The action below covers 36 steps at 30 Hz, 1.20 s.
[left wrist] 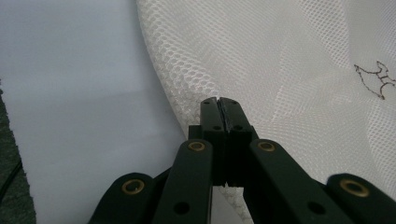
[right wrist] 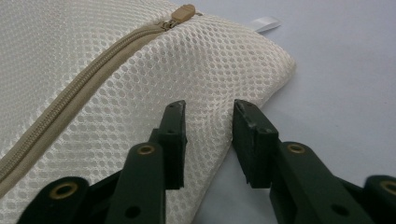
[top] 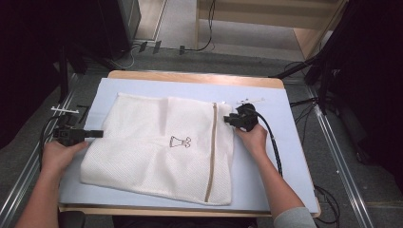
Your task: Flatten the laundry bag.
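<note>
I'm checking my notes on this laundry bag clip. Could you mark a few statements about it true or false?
1. The white mesh laundry bag lies on a pale blue table cover. True.
2. The bag's beige zipper is fully open. False: it is closed, its pull at the far end.
3. The left gripper has its fingers shut at the bag's edge. True.
4. The right gripper is shut tight. False: its fingers stand apart over the bag's edge.
5. A drawn figure marks the bag. True.

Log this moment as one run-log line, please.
left gripper: shut at left edge of white mesh zippered laundry bag | right gripper: open, fingers straddling bag's right edge | bag: flat on pale blue mat
</note>
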### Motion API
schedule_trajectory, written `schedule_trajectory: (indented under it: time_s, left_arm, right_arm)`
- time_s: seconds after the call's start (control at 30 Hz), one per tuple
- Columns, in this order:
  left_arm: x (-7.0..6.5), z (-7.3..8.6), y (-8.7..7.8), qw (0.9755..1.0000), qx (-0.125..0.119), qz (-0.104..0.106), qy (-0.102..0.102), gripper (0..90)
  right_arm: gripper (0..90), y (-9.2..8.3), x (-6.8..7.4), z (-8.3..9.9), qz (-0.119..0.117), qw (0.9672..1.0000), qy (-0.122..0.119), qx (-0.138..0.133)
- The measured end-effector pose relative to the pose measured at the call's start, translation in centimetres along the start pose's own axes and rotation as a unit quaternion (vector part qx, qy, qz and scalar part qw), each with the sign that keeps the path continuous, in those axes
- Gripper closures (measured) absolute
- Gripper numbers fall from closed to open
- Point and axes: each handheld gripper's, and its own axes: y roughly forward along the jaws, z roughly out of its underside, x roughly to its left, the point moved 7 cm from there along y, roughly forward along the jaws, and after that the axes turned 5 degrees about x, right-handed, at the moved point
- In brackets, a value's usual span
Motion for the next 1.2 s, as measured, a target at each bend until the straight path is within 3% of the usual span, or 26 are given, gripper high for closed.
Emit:
schedule_trajectory:
  time_s: [0.03,0.1,0.23,0.37,0.53,0.63,0.93,1.07,1.2]
  left_arm:
    - [0.0,-0.1,0.0,1.0,-0.002,0.002,0.0,90.0]
    - [0.0,-0.1,0.0,1.0,-0.003,0.001,0.0,90.0]
    - [0.0,-0.4,-0.1,0.9999,-0.012,0.003,-0.001,90.0]
    - [-0.5,-1.7,0.0,0.9995,-0.03,-0.001,0.008,90.0]
    - [-0.9,-3.1,1.4,0.9997,-0.019,-0.009,0.014,90.0]
    - [-1.5,-4.3,2.6,0.9996,-0.017,-0.009,0.021,90.0]
    - [-3.5,-7.1,4.6,0.9986,-0.02,-0.016,0.045,90.0]
    - [-4.4,-8.5,5.9,0.9981,-0.028,-0.014,0.053,90.0]
    - [-4.5,-9.0,6.5,0.998,-0.014,-0.021,0.058,90.0]
  right_arm:
    - [78.4,0.1,0.3,0.0,0.002,1.0,-0.004,0.002]
    - [87.6,0.1,0.4,0.1,0.007,0.9998,-0.018,0.006]
    - [90.0,-0.1,0.5,-0.1,0.013,0.9995,-0.027,0.014]
    - [90.0,-1.5,-0.5,-0.2,0.018,0.9996,-0.021,0.01]
    - [90.0,-3.6,-1.4,0.5,0.019,0.9996,-0.019,0.006]
    - [90.0,-5.4,-1.7,2.2,0.021,0.9995,-0.022,0.004]
    - [90.0,-8.3,-1.7,6.3,0.027,0.999,-0.033,0.009]
    - [90.0,-9.5,-1.5,9.0,0.014,0.9995,-0.02,0.018]
    - [90.0,-9.9,-1.0,10.5,-0.004,0.9996,-0.007,0.028]
